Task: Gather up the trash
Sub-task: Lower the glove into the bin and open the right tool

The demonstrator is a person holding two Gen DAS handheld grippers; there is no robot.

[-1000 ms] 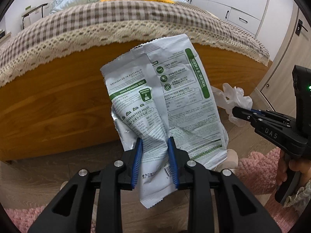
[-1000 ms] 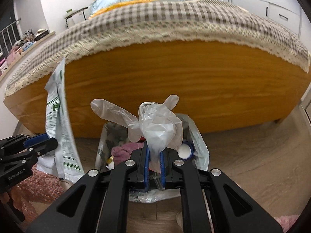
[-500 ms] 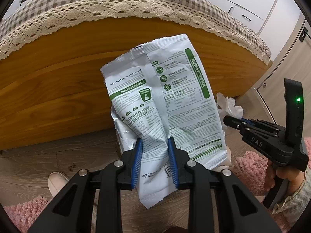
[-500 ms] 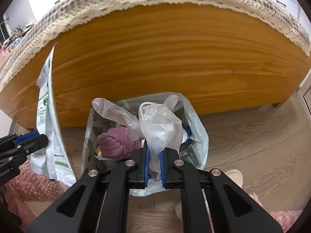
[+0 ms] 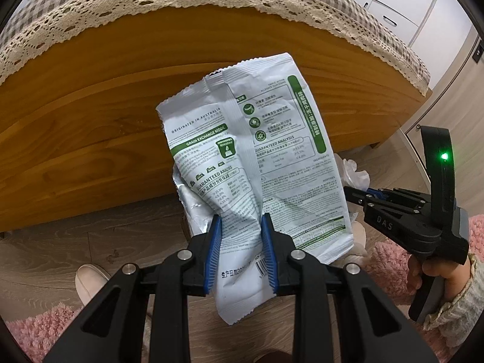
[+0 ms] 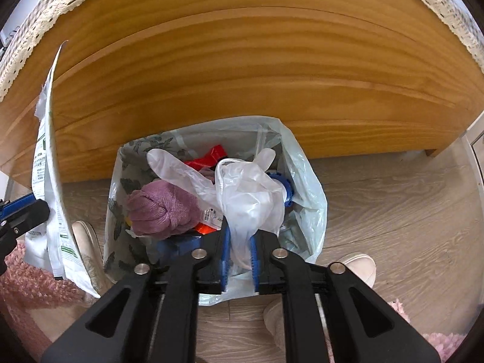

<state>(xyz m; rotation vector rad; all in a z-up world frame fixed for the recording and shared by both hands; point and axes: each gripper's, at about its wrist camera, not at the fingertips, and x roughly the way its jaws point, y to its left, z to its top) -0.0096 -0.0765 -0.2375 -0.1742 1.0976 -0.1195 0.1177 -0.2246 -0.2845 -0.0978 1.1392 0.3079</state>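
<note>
Looser right fingers (image 6: 239,252) — crinkled glove (image 6: 248,193)

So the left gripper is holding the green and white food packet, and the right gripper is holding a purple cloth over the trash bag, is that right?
Not quite: the right gripper has a clear plastic glove between its jaws, as the right wrist view shows; the purple cloth already lies in the trash bag. The left gripper does hold the food packet.

Food pouch (image 5: 257,163) hides trash bag behind (glove (image 5: 355,172) peeks out); pouch's small print unreadable.
</note>
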